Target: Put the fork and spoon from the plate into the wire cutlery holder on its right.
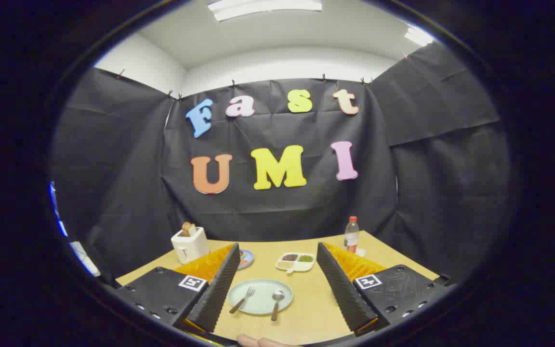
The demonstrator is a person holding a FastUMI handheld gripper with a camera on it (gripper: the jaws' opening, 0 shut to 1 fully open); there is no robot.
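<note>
Cloth-walled test booth (277, 212), wooden table (306, 308)

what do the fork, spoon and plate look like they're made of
Fork and spoon: likely metal, grey with a dull shine. Plate: smooth pale green, matte, maybe ceramic or melamine; cannot tell. All lie between the open gripper jaws.

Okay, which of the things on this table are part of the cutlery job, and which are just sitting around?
For the job: fork and spoon lying on the plate, between the open gripper fingers.

Just lying about: toaster with toast, small dish beside it, divided snack tray, bottle.
</note>
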